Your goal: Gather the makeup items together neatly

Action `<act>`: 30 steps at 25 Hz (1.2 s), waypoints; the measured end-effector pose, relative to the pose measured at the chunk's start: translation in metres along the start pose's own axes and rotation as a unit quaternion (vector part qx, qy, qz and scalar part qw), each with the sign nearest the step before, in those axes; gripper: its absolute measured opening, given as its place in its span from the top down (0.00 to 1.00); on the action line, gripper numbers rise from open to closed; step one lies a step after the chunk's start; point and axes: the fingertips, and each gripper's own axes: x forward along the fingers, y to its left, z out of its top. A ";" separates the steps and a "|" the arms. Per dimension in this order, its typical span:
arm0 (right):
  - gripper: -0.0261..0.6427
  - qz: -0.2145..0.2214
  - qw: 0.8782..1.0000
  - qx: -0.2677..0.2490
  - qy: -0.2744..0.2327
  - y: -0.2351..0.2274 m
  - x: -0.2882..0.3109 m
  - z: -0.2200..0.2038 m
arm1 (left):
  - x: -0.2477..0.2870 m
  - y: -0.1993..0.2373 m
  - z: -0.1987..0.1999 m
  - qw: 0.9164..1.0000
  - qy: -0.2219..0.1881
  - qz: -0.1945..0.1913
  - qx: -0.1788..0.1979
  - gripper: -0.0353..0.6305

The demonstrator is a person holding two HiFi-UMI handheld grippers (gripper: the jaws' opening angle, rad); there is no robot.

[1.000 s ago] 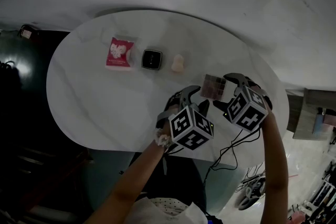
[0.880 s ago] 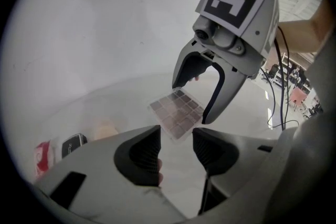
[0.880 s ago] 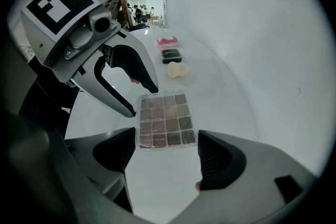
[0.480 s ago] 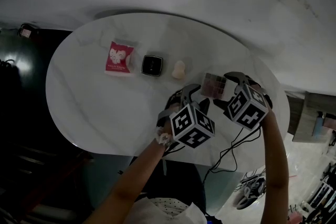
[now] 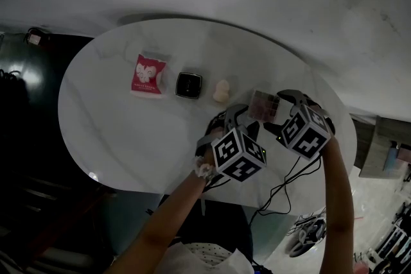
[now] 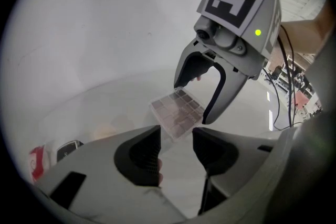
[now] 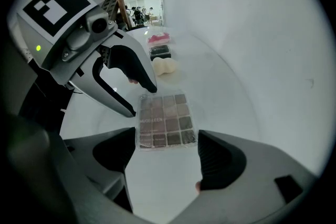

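Left gripper [image 5: 239, 119] and right gripper [image 5: 281, 111]: jaws of both spread apart, nothing held. The palette [image 5: 262, 104] lies flat on the table [image 5: 115, 131], just ahead of both grippers. Sponge [image 5: 221, 90], compact [image 5: 189, 85] and packet [image 5: 148, 74] form a row toward the palette's 9 o'clock.

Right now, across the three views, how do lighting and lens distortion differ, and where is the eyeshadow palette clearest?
Head view: dim and underexposed, the white table reads grey, surroundings near black. Left gripper view: fisheye with a dark round border, the eyeshadow palette pale and hazy. Right gripper view: same fisheye curve, brighter; the palette's pans look sharpest here.
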 end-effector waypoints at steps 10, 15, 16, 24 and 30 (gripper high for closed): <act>0.37 0.007 1.000 -0.006 0.008 -0.003 0.011 0.004 | 0.006 0.008 -0.006 1.000 0.016 0.002 -0.006 0.61; 0.37 0.012 1.000 -0.009 0.020 -0.002 0.016 0.002 | 0.009 0.006 -0.010 1.000 0.026 0.000 -0.006 0.61; 0.37 0.012 1.000 -0.008 0.019 -0.002 0.016 0.002 | 0.009 0.006 -0.011 1.000 0.027 0.001 -0.007 0.61; 0.36 0.011 1.000 -0.001 0.016 -0.003 0.016 0.002 | 0.010 0.007 -0.012 1.000 0.024 -0.001 -0.011 0.61; 0.36 0.008 1.000 0.007 0.016 -0.003 0.016 0.002 | 0.008 0.007 -0.012 1.000 0.024 0.003 -0.013 0.61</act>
